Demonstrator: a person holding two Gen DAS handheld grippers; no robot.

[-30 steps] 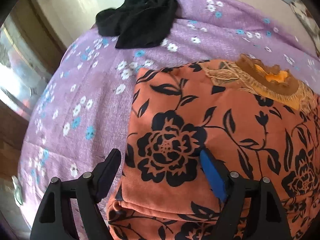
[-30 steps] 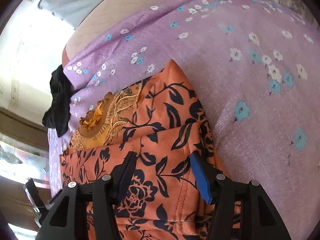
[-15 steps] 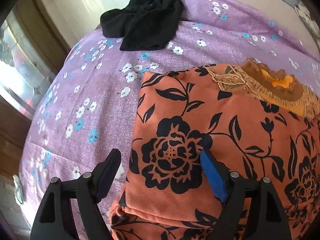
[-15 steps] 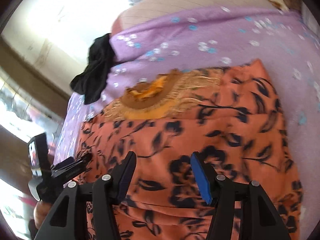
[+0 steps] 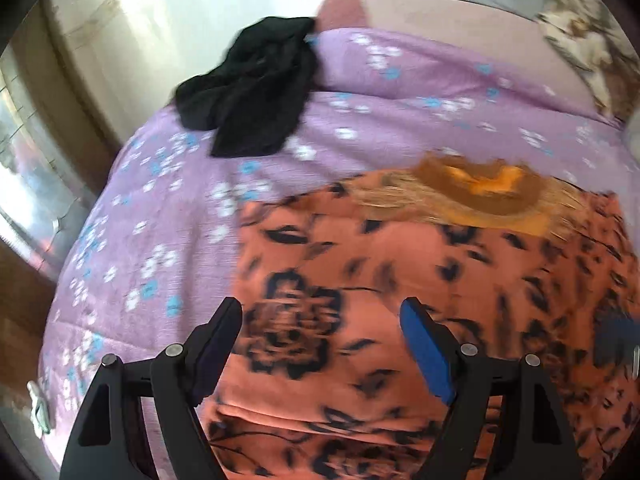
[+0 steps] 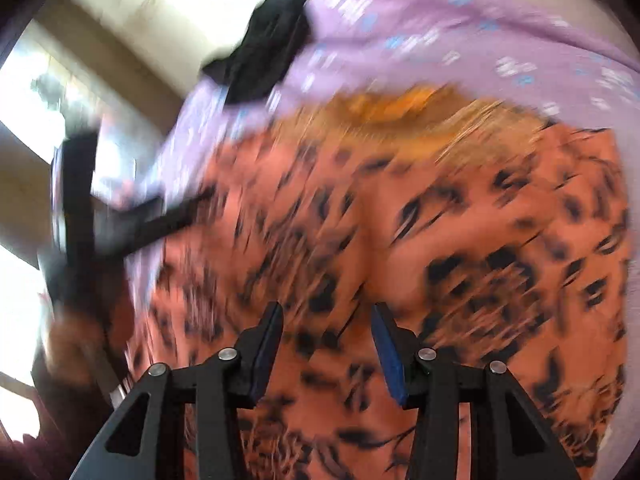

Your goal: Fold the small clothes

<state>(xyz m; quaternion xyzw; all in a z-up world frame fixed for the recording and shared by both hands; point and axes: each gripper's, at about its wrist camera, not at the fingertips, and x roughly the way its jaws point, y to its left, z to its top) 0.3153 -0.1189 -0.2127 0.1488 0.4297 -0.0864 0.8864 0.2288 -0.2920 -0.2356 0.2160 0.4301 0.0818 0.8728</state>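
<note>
Change since earlier: both cameras have pulled back and tilted up off the garment; right view swung hard, heavy motion blur; right jaws closer together than before.
Left wrist view: left hand-held gripper [image 5: 322,316] spread wide, holding nothing, hovering over the near left part of the orange floral top [image 5: 400,264].
Garment: lies flat on the bed [image 5: 160,208], purple flowered sheet; embroidered neckline [image 5: 480,196] at the far side; a folded edge runs along the near side, under the jaws.
Other cloth: black garment [image 5: 252,92] crumpled at the far edge of the bed, well apart from the top.
Right wrist view: right hand-held gripper [image 6: 327,326] partly spread, nothing between the jaws, above the orange top [image 6: 440,220]; left hand-held gripper [image 6: 168,216] seen at the left, blurred.
Black garment [image 6: 264,52]: far corner, blurred.
Meaning for task: likely one fold laid down and released; both grippers free to reposition for the next fold.
Risk: blur hides exact edges.
</note>
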